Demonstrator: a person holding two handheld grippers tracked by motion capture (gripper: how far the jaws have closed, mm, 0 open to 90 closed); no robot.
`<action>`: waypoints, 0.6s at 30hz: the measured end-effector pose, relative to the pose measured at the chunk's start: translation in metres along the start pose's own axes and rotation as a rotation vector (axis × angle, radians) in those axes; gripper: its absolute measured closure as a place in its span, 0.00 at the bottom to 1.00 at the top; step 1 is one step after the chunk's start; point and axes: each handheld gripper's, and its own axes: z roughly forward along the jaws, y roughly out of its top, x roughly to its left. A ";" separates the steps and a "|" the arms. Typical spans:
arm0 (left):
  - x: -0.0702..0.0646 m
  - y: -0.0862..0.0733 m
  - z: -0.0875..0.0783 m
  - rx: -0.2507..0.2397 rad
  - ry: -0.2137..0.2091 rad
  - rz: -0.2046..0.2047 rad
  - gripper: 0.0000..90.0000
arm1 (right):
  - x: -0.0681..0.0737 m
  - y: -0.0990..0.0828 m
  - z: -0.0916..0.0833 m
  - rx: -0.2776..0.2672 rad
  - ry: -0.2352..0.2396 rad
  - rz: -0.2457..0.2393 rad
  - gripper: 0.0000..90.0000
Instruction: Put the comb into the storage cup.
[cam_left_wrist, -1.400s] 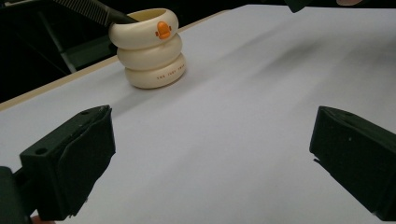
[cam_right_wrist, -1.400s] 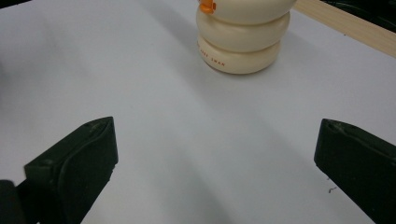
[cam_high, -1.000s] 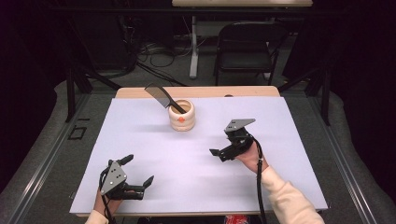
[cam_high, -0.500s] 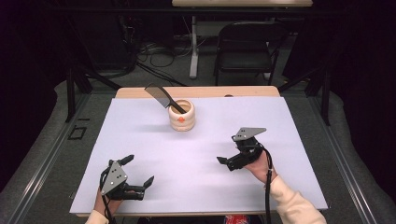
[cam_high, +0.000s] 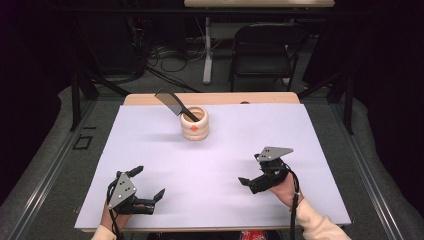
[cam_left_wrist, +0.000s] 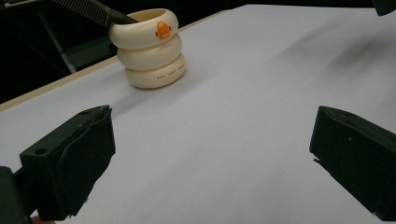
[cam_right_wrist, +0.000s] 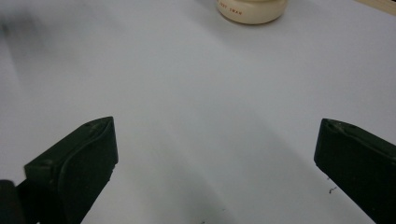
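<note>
A cream holder (cam_high: 195, 124) made of three stacked rings, with an orange mark on its side, stands at the back middle of the white table cover (cam_high: 220, 150). A black comb (cam_high: 168, 99) leans out of it to the left. My left gripper (cam_high: 149, 181) rests open near the front left edge with nothing between its jaws. My right gripper (cam_high: 250, 170) is open and empty at the front right. The left gripper view has the left gripper (cam_left_wrist: 215, 158) facing the holder (cam_left_wrist: 149, 46) and comb (cam_left_wrist: 88, 8) far ahead. The right gripper (cam_right_wrist: 217, 168) points at the holder's base (cam_right_wrist: 252, 10).
A wooden table edge (cam_high: 225, 98) runs behind the white cover. Beyond it on the floor stand a black folding chair (cam_high: 265, 50), cables (cam_high: 165, 55) and a white post (cam_high: 207, 50). Dark stands (cam_high: 75, 90) flank the table.
My right gripper has drawn back from the table's middle toward the front right, away from the holder. The left gripper has stayed in place.
</note>
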 end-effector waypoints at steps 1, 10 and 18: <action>0.000 0.000 0.000 0.001 0.000 0.001 0.00 | 0.001 -0.001 -0.001 -0.001 0.000 -0.002 0.00; 0.000 0.000 0.001 0.005 0.001 0.005 0.00 | 0.011 -0.013 -0.014 -0.028 -0.025 -0.017 0.00; 0.000 0.000 0.000 0.007 0.001 0.007 0.00 | 0.017 -0.022 -0.018 -0.004 -0.052 -0.038 0.00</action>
